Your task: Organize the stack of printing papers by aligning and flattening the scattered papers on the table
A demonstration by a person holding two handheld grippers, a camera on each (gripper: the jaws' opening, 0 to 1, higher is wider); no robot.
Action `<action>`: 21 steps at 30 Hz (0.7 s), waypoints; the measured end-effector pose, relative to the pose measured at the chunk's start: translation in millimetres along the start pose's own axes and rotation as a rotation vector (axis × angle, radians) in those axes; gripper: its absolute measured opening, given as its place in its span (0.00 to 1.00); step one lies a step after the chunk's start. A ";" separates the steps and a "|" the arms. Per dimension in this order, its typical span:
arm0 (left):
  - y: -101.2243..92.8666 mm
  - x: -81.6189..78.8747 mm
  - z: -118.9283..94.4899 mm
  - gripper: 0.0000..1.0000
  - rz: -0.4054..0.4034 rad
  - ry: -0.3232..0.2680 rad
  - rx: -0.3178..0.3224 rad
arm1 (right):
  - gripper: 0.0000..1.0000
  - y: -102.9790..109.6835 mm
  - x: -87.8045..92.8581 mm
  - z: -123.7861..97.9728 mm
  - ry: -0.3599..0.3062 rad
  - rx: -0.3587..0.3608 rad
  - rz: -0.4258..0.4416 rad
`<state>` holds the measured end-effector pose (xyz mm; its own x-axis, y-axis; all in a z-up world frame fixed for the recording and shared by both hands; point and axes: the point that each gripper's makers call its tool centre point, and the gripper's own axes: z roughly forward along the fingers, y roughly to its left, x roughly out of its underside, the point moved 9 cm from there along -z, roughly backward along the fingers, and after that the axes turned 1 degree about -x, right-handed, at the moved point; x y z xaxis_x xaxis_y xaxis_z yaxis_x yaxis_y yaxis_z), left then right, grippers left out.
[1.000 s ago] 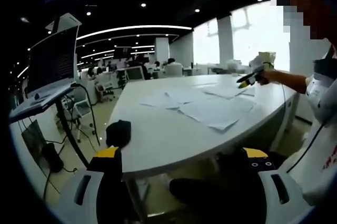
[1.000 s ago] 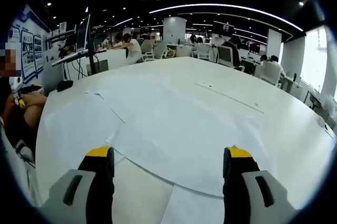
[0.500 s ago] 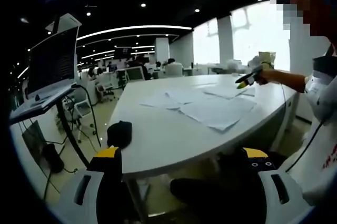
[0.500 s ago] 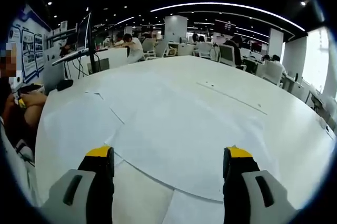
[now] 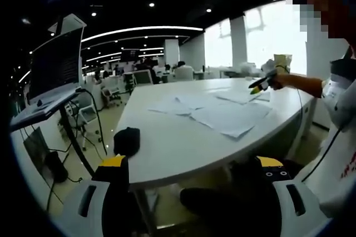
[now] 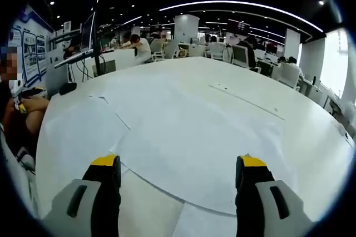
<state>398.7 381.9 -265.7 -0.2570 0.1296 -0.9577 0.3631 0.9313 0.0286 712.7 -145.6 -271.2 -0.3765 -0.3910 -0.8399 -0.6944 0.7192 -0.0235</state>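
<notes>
Open-plan office, ceiling light strips, white counter (image 5: 167, 148) carrying scattered papers (image 5: 222, 115) and a black object (image 5: 127, 140) at 9 o'clock. Left gripper (image 5: 192, 171) jaws released, short of the counter edge. Right gripper (image 6: 178, 171) jaws released over overlapping sheets.

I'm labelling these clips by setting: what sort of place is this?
Most likely a large open-plan office. A big white table holds scattered papers; behind it stand rows of desks with monitors and seated people, under long ceiling light strips.
</notes>
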 end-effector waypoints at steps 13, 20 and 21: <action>0.1 -1.3 -1.2 0.95 0.004 0.000 -0.006 | 0.80 2.1 1.3 5.9 0.010 -0.013 -0.001; 0.9 -1.9 -4.1 0.95 0.005 0.000 -0.014 | 0.80 1.5 1.2 9.3 0.011 -0.017 -0.001; 1.1 -2.0 -4.4 0.95 0.005 -0.001 -0.015 | 0.80 1.5 1.2 9.8 0.011 -0.018 -0.001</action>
<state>395.7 384.2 -262.5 -0.2544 0.1345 -0.9577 0.3510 0.9356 0.0381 717.2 -139.4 -277.6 -0.3822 -0.3982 -0.8338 -0.7058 0.7083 -0.0147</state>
